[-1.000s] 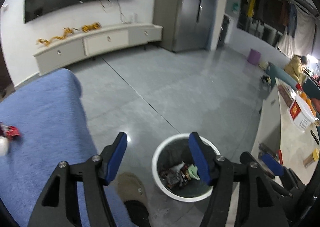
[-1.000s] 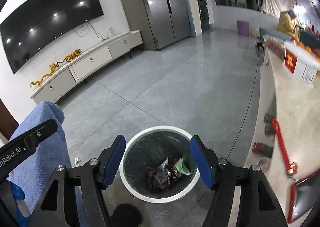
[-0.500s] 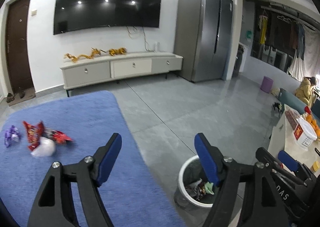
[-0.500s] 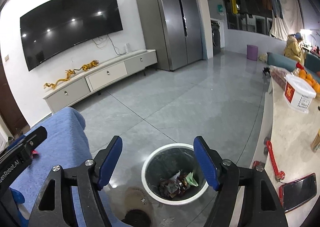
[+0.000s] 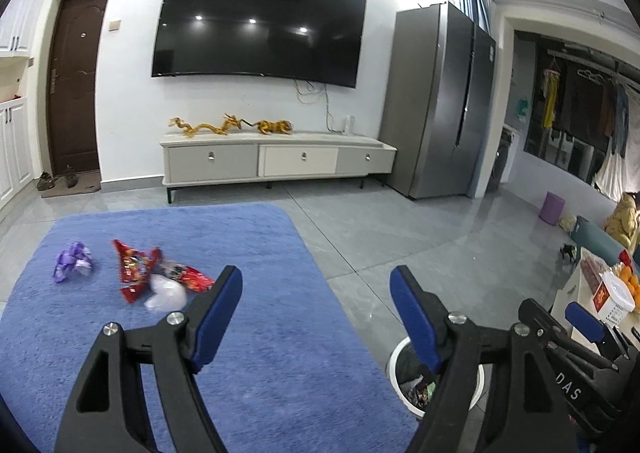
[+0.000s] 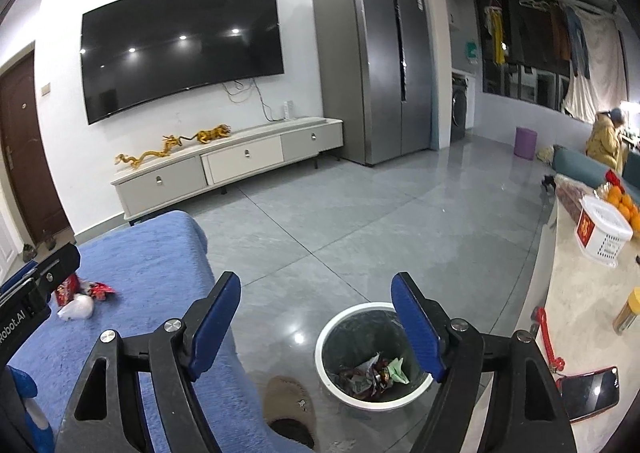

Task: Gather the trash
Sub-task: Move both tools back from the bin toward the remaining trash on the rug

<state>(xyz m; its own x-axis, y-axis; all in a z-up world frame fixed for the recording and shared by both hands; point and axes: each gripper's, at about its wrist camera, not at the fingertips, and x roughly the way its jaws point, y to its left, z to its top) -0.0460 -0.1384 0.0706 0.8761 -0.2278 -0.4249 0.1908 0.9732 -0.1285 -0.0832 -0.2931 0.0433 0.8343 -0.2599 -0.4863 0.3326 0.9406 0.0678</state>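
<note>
Several wrappers lie on a blue cloth-covered surface (image 5: 248,353): a purple one (image 5: 73,259), red ones (image 5: 134,269) and a white crumpled piece (image 5: 166,293). My left gripper (image 5: 316,277) hangs above the cloth's right part, open and empty, with the wrappers ahead to its left. The white-rimmed bin (image 6: 320,341) stands on the floor and holds crumpled wrappers (image 6: 374,371). My right gripper (image 6: 316,281) is above the bin's near left side. Its jaws are opening and nothing is between them. The red wrappers (image 6: 100,289) also show at the left of the right wrist view.
A brown slipper (image 6: 288,401) lies on the floor beside the bin. A pale counter at the right carries a phone (image 6: 588,397), a white basket (image 6: 604,231) and oranges. A TV cabinet (image 5: 276,161) and a fridge (image 5: 440,101) line the far wall. A person (image 6: 604,141) is far right.
Both grippers rose and tilted upward, and their jaws spread wider. The left one swung left from the bin toward the blue cloth, bringing the wrappers into view.
</note>
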